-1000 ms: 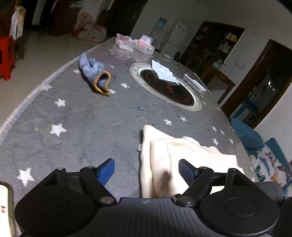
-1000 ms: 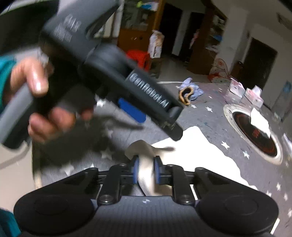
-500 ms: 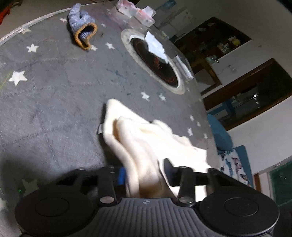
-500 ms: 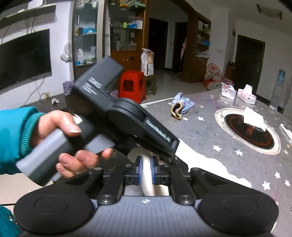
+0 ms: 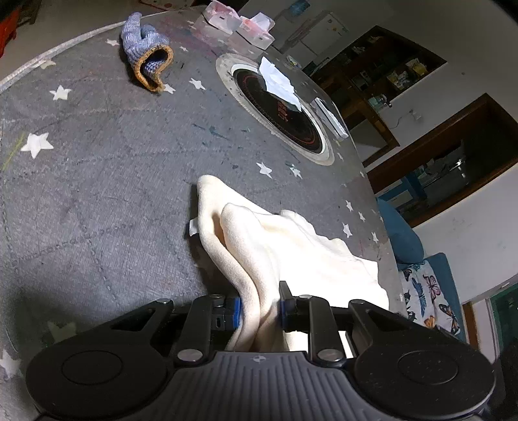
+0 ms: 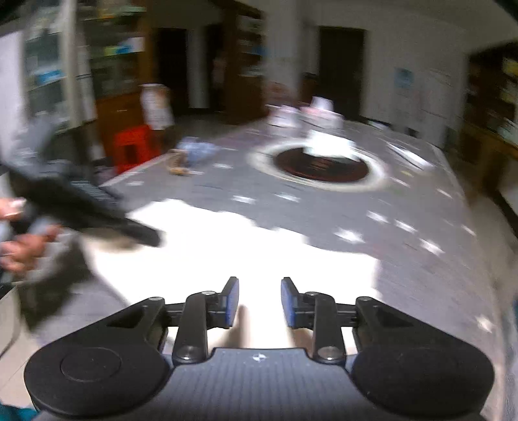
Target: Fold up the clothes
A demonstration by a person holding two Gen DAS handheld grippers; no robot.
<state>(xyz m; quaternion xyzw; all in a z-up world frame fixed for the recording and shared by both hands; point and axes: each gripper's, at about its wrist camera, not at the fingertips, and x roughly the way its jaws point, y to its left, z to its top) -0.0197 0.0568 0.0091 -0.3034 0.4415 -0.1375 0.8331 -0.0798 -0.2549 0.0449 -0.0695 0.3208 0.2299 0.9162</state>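
Observation:
A cream cloth lies on the grey star-patterned table. My left gripper is shut on a bunched fold of it at the near edge, lifting that fold. In the blurred right wrist view the cream cloth lies spread below my right gripper, which is open and empty just above it. The left gripper's body and the hand holding it show at the left there.
A blue knitted glove with an orange cuff lies at the far left. A round cooktop with white paper on it sits mid-table. Tissue boxes stand at the far edge. A red stool stands beyond the table.
My left gripper closed on a fold of the cream cloth and lifted it. My right gripper let go of the cloth, opened and swung to the right.

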